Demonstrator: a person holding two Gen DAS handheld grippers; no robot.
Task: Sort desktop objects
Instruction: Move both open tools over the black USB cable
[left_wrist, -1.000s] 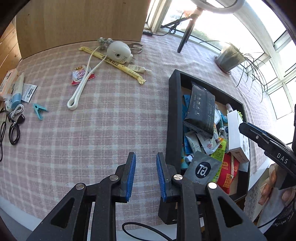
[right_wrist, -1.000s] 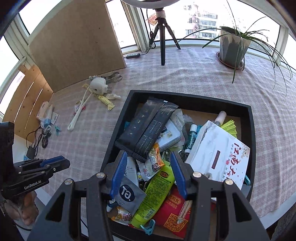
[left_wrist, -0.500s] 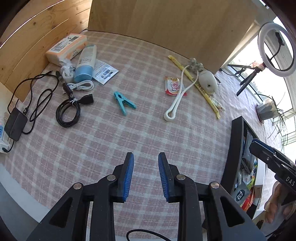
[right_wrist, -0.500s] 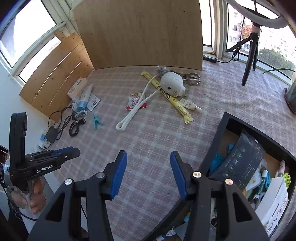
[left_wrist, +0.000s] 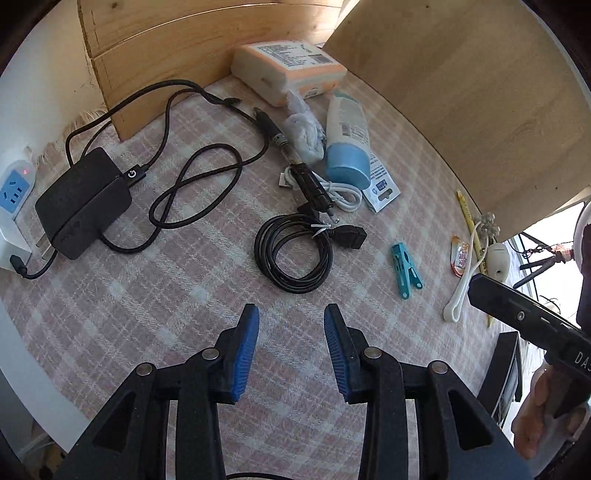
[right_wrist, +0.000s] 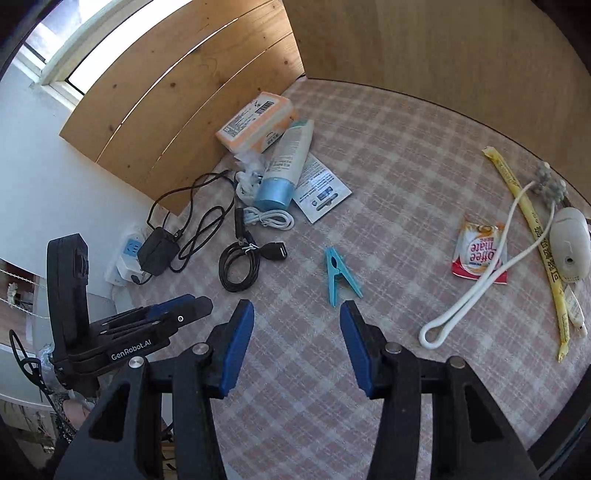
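Both grippers have swung away from the black tray of packets that filled the views a second ago and now angle steeply down over the left part of the checked tablecloth (left_wrist: 155, 332). Just ahead of the left gripper (left_wrist: 291, 332), at twelve o'clock from its fingertips, lies the coiled black cable (left_wrist: 295, 254), tied with a white twist and resting flat on the cloth; its jaws are opening, with nothing between the blue pads (left_wrist: 246, 343) but bare cloth. At two o'clock from that coil lies the teal clothespin (left_wrist: 406, 269), apart from it. In the right wrist view the same clothespin (right_wrist: 340, 275) sits just beyond the right gripper (right_wrist: 297, 343), at about twelve o'clock, and those jaws stand wide and hold nothing. Farther out at twelve o'clock from the coil in the left wrist view are a white cable (left_wrist: 340, 192), a blue-capped tube (left_wrist: 347, 144) lying on a printed sachet (left_wrist: 382, 184), and an orange-and-white pack (left_wrist: 288, 70) against the wooden boards (left_wrist: 192, 55). At ten o'clock sits a black power adapter (left_wrist: 83, 201) beside a white power strip (left_wrist: 13, 195). At three o'clock the right gripper's black body shows, gripped by a hand (left_wrist: 546, 413). In the right wrist view, a creamer sachet (right_wrist: 478, 251), a white looped strap (right_wrist: 476, 288) and a yellow stick packet (right_wrist: 535, 229) lie at two o'clock.
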